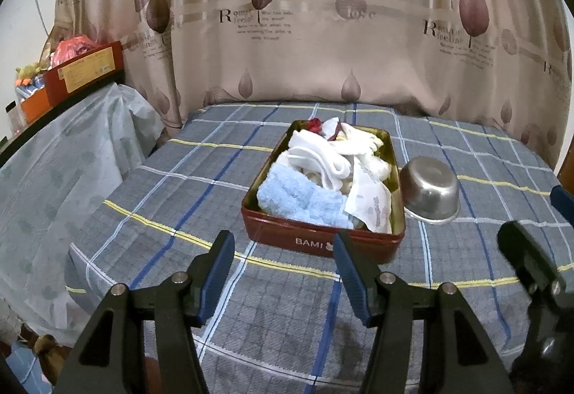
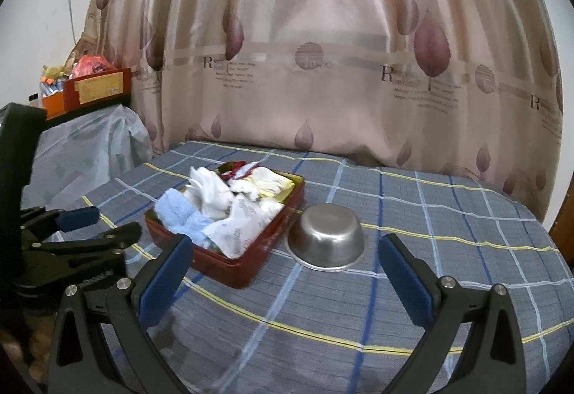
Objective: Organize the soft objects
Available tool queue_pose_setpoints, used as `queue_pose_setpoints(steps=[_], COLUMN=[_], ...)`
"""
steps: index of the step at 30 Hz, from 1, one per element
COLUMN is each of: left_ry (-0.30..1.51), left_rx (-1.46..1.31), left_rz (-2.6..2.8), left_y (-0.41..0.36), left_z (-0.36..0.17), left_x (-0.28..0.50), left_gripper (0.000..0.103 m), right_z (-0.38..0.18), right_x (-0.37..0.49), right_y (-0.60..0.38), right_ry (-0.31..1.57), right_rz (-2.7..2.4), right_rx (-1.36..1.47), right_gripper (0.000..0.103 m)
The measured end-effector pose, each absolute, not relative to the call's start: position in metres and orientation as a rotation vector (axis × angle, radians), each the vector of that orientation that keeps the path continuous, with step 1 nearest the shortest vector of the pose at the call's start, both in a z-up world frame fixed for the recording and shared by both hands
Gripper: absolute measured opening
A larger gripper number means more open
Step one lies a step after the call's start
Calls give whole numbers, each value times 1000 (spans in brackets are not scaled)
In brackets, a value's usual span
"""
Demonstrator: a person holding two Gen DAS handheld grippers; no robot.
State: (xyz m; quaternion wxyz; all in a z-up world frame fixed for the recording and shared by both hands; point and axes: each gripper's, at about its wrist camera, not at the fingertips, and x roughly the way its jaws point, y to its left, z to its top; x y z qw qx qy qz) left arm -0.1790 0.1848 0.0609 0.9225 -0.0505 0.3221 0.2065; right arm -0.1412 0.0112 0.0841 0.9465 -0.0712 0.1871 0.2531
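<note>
Here we are above the bed with the grey plaid bedspread [image 1: 150, 214], and both tools hang low over its near edge. The left claw [image 1: 283, 268] stands wide, blue pads well apart, nothing between them. The right claw [image 2: 283, 272] is spread wider still, equally empty, aimed between the tin and the bowl.

The task's things are all together: the red rectangular metal tin marked BAMI [image 1: 315, 243] sits mid-bed, piled with soft goods. A fluffy light-blue towel [image 1: 297, 200] lies at the near left corner, rolled white cloths [image 1: 323, 160] heap up in the middle, and a white printed fabric piece [image 1: 373, 203] drapes toward the near right rim. At the far end there is something small and red [image 1: 315, 125], but it is too tucked away to name.

Just right of the tin, close to it and possibly touching, an upturned stainless steel bowl [image 2: 328, 236] rests rim-down on the bedspread. No loose fabric lies on the bed around either.

So how does that read? The soft items lie gathered in the tin, though loosely heaped rather than folded flat. That fits a tidy-up that has collected everything, and it equally fits a jumble waiting to be sorted out. With both claws open and pulled back, each has a clear line to the tin, which looks like why they are held so. The beige leaf-printed curtain [image 1: 323, 35] hangs behind.
</note>
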Motion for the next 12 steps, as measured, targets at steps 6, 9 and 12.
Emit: queue_pose_setpoints(steps=[6,9,12], left_ry=[628,633,660], left_rx=[-55,-41,-40], left_rz=[413,424,430], left_y=[172,168,166], left_z=[64,65,66], left_x=[-181,-180,-177], left_gripper=[60,67,67], right_z=[80,72,59], right_x=[-100,-58,-21], right_y=[-57,-111,-167], right_ry=[407,455,494], right_rz=[367,249,97], right_rx=[-110,-87,-100], right_gripper=[103,103,103])
